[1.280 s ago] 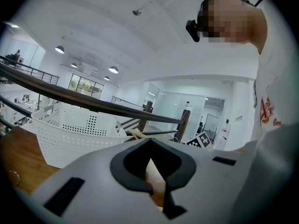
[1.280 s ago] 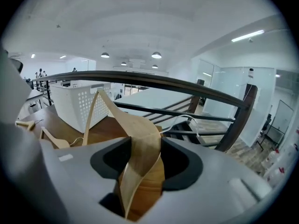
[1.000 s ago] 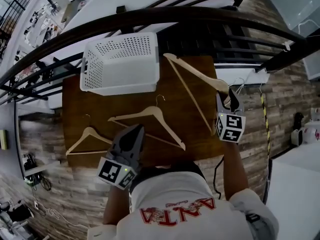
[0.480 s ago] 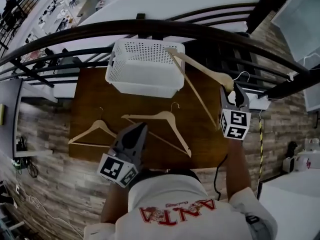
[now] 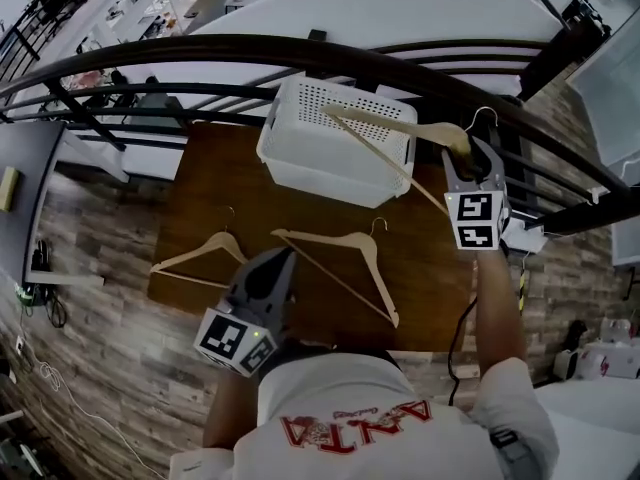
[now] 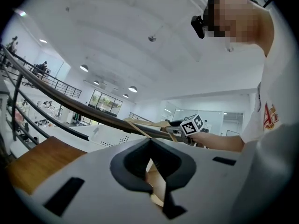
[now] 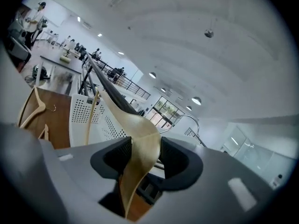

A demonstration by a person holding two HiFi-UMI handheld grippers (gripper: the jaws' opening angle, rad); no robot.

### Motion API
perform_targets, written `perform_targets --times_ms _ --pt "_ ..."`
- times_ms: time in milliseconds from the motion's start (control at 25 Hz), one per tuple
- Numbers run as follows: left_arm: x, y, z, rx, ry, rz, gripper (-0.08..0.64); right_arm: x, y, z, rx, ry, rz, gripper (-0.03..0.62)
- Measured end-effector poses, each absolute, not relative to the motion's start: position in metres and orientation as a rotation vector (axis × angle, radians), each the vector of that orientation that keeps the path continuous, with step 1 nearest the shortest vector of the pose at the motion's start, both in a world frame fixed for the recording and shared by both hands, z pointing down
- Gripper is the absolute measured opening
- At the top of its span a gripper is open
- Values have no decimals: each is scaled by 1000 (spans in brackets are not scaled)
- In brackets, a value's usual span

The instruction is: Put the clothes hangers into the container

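3 wooden hangers, 1 white perforated basket, 1 brown table.
Right gripper is clamped on the held hanger at its neck, its arm reaching over the basket's right end. Middle hanger and left hanger lie flat on the table in front of the basket. Basket contents: can't tell. Left gripper has its jaws together with nothing gripped, near the table's front edge. The shirt's red lettering reads "ANTA".

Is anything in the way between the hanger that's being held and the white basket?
Nothing visible is. The right gripper holds the wooden hanger by its neck, and the hanger's far end hangs over the white basket's open top. The basket looks empty, and the dark railing runs behind it, not between.
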State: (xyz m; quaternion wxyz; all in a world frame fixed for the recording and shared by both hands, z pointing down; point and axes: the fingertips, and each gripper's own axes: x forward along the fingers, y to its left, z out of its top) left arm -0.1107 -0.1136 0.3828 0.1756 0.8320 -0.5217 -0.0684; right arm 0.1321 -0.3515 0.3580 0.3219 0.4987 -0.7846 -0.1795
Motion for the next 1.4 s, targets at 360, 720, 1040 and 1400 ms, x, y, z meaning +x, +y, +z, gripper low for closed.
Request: perform_targets --times_ms 360,720,1040,1400 --pt "-162 -119 389 2283 -1529 -248 6 51 -398 399 872 -1852 -698 193" --pt "-189 -130 410 2227 -1556 -248 6 -28 -408 460 550 -1748 -827 193" --pt "-206 -127 422 2180 -1571 -229 6 -62 -412 502 405 -1668 -886 192" --pt "-200 -131 415 2208 -1564 -208 6 -52 -396 479 460 -1688 -913 227"
